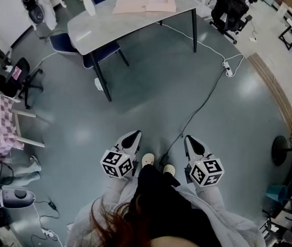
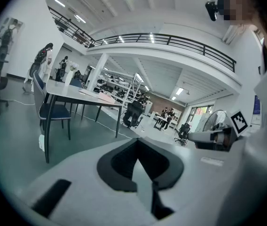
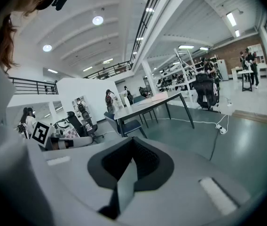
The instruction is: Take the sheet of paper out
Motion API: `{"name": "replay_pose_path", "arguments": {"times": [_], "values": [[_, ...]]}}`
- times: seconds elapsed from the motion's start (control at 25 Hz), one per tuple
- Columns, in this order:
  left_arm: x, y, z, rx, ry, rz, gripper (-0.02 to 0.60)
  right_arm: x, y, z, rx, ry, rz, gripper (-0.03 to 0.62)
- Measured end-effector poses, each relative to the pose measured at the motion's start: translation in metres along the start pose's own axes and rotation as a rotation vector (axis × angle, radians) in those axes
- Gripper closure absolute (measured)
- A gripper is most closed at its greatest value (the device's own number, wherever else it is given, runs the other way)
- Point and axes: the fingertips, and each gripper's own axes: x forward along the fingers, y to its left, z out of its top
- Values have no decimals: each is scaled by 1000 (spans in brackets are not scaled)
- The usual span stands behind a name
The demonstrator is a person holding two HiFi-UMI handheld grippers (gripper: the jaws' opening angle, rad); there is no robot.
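Far ahead stands a grey table [image 1: 102, 31] with pink sheets of paper or folders [image 1: 146, 3] lying on its far side. The same table [image 2: 72, 92] shows small in the left gripper view, and the table [image 3: 145, 106] with the pink sheets [image 3: 159, 96] in the right gripper view. I hold both grippers low in front of my body, well short of the table. The left gripper [image 1: 134, 135] [image 2: 137, 141] is shut and empty. The right gripper [image 1: 189, 138] [image 3: 132, 143] is shut too, with nothing in it.
A blue chair [image 1: 66, 42] is tucked under the table's left end and a white bottle [image 1: 89, 6] stands on top. A cable with a power strip [image 1: 229, 68] crosses the floor toward my feet. A black office chair [image 1: 231, 9] and a fan base [image 1: 282, 151] stand at the right.
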Motion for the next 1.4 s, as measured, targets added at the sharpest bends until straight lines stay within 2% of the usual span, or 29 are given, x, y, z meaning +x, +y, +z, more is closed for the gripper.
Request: {"name": "replay_pose_path", "arguments": {"times": [0.2,0.32,0.52,0.56,0.6,0.64,0.68,0.76,0.96,1.4], "values": [[-19,-27,-18,-7,-28,14,583,-35,-6,2,47,-79,25,587],[-25,-43,-16,-4,-61,23,583,-49,-13,3,10,-83,23,588],[-31,-61,-5,50,-96,46,581,-60,-19,4,7,-95,28,586],[-30,-64,-3,62,-92,49,540,-61,-20,4,12,-96,33,587],[-29,-67,-2,76,-84,52,446,-62,-20,3,16,-95,38,586],[-27,-69,-1,93,-76,61,392,-62,-20,3,19,-93,43,588],[-26,-69,0,109,-72,73,382,-62,-21,2,21,-88,47,586],[-23,-67,1,120,-70,92,366,-57,-22,1,23,-76,55,586],[-3,-49,7,85,-72,101,322,-34,-31,10,14,-53,59,586],[66,5,74,66,-96,110,318,61,-48,71,-17,-16,83,586]]}}
